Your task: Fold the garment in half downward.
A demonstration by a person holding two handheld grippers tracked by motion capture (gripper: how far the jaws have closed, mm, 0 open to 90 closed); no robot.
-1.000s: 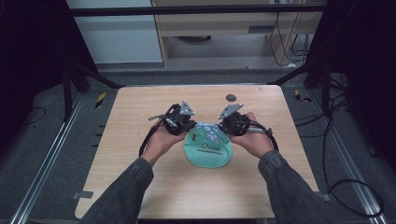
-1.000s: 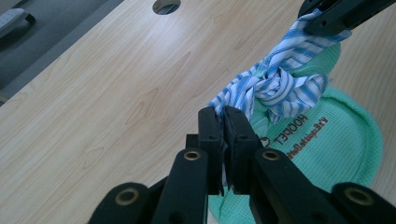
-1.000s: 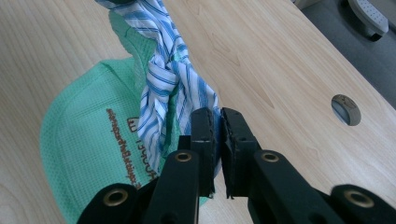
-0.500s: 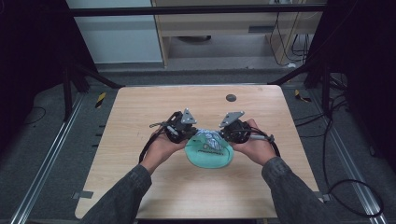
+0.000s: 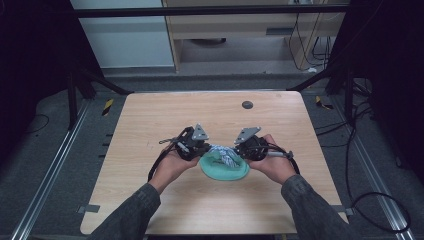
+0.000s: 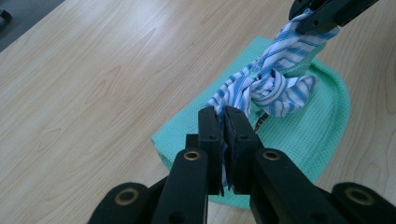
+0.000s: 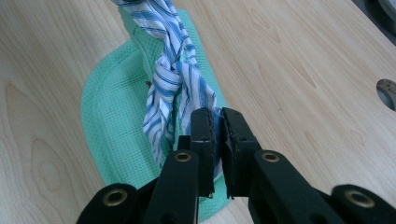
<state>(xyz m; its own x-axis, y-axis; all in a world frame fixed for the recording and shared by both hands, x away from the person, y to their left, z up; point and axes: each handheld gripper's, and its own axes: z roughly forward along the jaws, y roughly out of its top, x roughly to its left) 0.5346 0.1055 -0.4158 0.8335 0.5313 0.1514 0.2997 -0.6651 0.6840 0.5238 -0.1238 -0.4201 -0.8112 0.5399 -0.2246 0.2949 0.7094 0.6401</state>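
Note:
A blue-and-white striped cloth (image 6: pixel 275 81) is twisted into a knot and hangs stretched between my two grippers. Under it a green waffle-weave cloth (image 5: pixel 225 169) lies on the wooden table (image 5: pixel 150 115). My left gripper (image 6: pixel 223 116) is shut on one end of the striped cloth (image 5: pixel 223 155). My right gripper (image 7: pixel 217 119) is shut on the other end of the striped cloth (image 7: pixel 173 70), and its black jaws also appear at the top right of the left gripper view. In the high view the left gripper (image 5: pixel 206 148) and right gripper (image 5: pixel 239 150) sit close together over the green cloth (image 7: pixel 112 112).
A small dark round hole (image 5: pixel 247 104) sits in the table near its far edge. Black cables trail from both grippers. Dark frame posts and floor rails surround the table; bare wood lies on every side of the cloths.
Both hands have come toward the near side of the table and sunk a little, carrying the striped cloth with them. The grip on both ends is unchanged.

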